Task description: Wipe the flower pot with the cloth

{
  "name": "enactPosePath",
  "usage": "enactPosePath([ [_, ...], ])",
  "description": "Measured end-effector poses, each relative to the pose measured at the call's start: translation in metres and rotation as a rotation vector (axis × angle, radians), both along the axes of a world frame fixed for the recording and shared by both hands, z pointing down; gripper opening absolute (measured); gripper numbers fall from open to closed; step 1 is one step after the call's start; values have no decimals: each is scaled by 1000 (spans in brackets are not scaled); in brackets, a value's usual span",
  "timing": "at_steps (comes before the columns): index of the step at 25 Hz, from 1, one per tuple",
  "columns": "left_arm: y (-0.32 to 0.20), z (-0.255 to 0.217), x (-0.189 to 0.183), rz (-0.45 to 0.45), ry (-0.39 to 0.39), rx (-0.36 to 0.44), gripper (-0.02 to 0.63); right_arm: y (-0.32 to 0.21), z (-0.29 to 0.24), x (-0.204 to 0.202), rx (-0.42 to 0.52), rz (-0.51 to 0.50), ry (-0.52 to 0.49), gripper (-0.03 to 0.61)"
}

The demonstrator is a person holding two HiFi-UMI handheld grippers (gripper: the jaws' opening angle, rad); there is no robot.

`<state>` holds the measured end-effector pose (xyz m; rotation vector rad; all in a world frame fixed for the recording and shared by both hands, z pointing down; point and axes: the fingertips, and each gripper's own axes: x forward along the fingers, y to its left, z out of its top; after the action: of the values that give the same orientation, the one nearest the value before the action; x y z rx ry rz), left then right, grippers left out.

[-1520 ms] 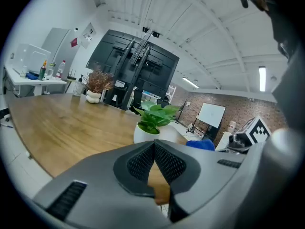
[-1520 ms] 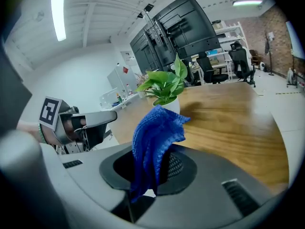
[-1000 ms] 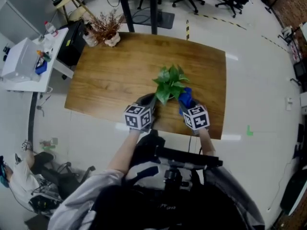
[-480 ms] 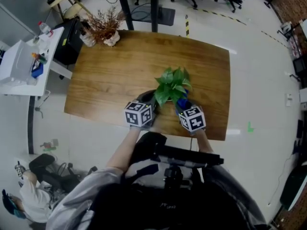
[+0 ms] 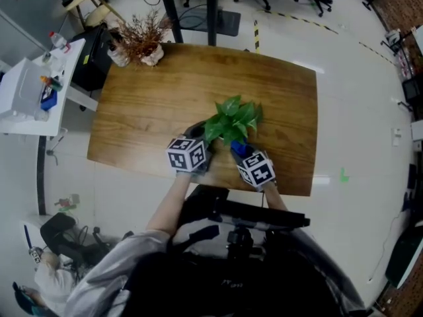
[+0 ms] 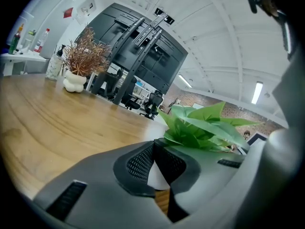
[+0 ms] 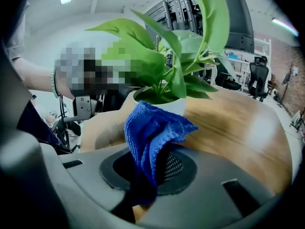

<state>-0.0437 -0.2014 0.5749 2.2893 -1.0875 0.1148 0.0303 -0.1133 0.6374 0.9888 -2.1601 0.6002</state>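
Left gripper (image 6: 155,151): jaws nearly together, pads pinching the white wall of the flower pot (image 6: 159,178).

Right gripper (image 7: 157,168): jaws clamped on the blue cloth (image 7: 151,130). Its bunched free end stands up and appears to press against the pot's side.

We see both forearms reaching forward, with the grippers flanking the pot close to the near edge of the wooden table (image 5: 165,91).

The pot holds a green leafy plant (image 5: 231,119).

At the table's far left corner we note a dried plant (image 5: 140,35) in a white vessel.
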Motion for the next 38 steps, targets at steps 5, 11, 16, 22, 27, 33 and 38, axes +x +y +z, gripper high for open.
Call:
enactPosePath([
  [5,-3,-3,-9,-19,-12,2,1,-5,-13,26,1,87,-49,80],
  [11,13,18,-16,1,-49,-47,0,-33,-14,60,40,114,-7,80],
  [16,26,25,-6,54,-53,-63,1,-46,-29,34,126,-18,-10,80],
  [22,20,31,-8,45,-47,-75,0,-31,-24,17,98,-69,18,80],
  [27,14,38,-13,31,-44,-92,0,-12,-8,-3,64,-157,72,80],
  [33,9,42,-9,41,-63,-98,0,-7,0,-17,49,-175,71,80],
  [38,13,39,-4,49,-58,-94,0,-3,-10,0,37,-110,15,80],
])
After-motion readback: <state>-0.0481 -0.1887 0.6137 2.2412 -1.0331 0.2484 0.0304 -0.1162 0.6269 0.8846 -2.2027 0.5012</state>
